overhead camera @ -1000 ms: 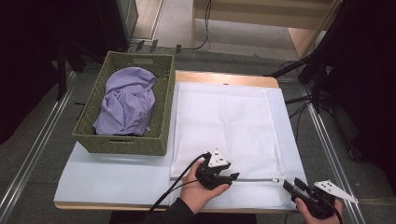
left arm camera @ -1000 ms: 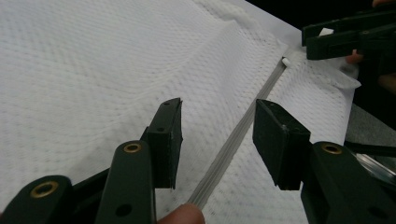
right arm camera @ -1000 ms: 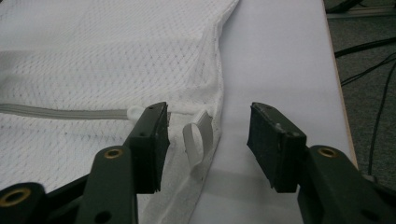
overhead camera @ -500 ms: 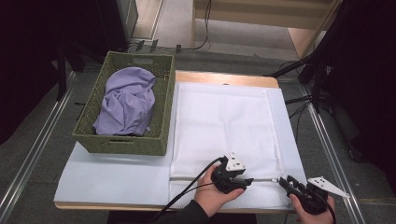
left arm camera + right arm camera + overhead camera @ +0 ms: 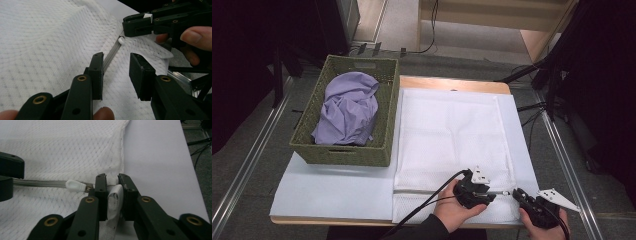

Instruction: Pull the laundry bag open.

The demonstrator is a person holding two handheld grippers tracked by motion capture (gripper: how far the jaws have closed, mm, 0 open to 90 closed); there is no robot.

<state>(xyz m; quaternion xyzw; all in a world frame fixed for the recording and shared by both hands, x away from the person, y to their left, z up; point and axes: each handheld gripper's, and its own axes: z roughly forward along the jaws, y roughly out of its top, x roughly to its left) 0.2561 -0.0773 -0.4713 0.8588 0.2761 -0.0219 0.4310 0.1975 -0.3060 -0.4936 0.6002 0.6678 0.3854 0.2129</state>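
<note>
A white mesh laundry bag point(image 5: 452, 130) lies flat on the table, with its grey zipper point(image 5: 111, 53) running along the near edge. My left gripper point(image 5: 494, 194) is low over the zipper; its jaws have just been closing but stand apart, with the track between them point(image 5: 116, 60) untouched. The white zipper pull point(image 5: 75, 185) lies just ahead of it, near the bag's right end. My right gripper point(image 5: 516, 193) has just been closing and is shut point(image 5: 112, 178) on a fold of the bag's edge point(image 5: 115, 195) beside the pull.
A green woven basket point(image 5: 342, 155) holding a crumpled purple cloth point(image 5: 347, 107) stands at the left. A pale blue mat point(image 5: 332, 192) covers the tabletop. The table's front edge runs just under both hands. Cables trail from the grippers.
My left gripper slid right along the zipper towards the right gripper. The right gripper stayed at the bag's near right corner and closed on its edge.
</note>
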